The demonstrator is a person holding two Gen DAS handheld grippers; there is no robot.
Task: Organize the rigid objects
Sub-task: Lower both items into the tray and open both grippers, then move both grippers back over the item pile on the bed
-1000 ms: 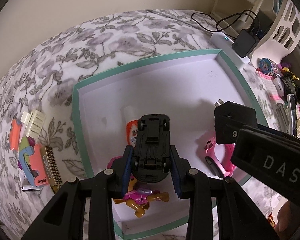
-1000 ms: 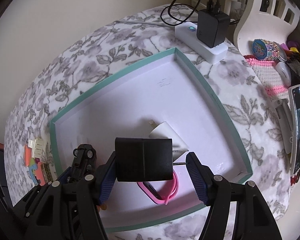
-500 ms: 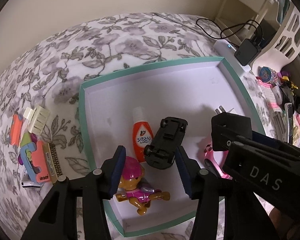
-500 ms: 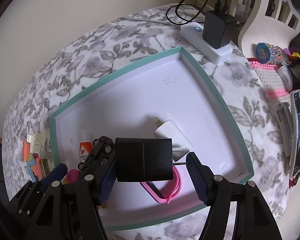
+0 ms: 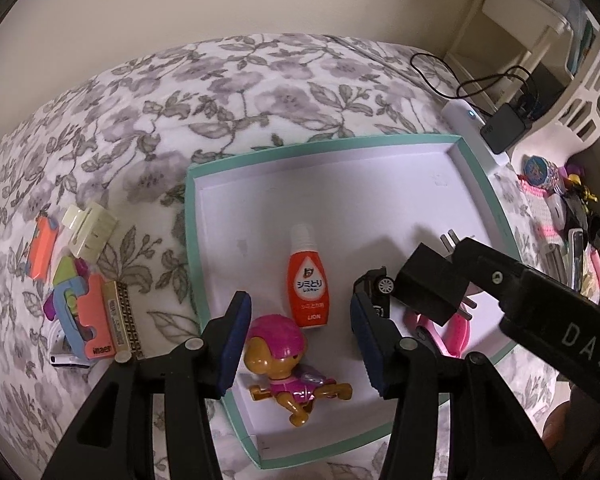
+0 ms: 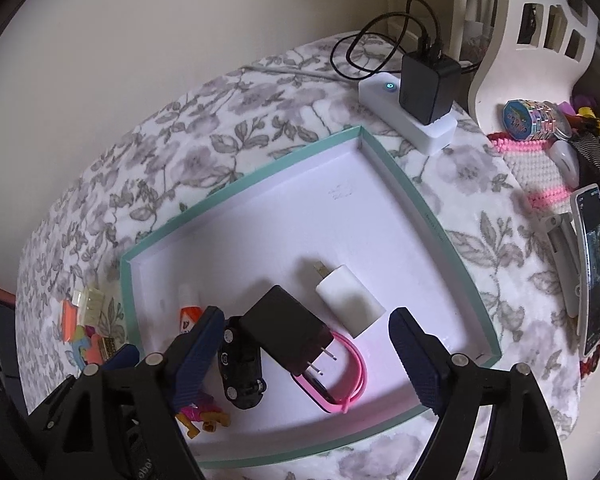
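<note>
The black plug adapter [image 6: 286, 330] has just been let go: a second ago it was clamped in the right gripper [image 6: 306, 354], whose jaws are now opening with nothing pressed between the pads. It is seen dropping or resting tilted on the pink watch [image 6: 342, 376] and against the black toy car [image 6: 240, 372], inside the teal-rimmed box lid [image 6: 404, 184], beside the white charger [image 6: 350, 300]. The car was likewise released by the left gripper [image 5: 296, 344], which is held partly open and empty above the pup figure [image 5: 288, 364] and the orange bottle [image 5: 308, 280]. Two more items are thus judged sorted. Both grippers are pointed steeply downward over the lid's near edge.
</note>
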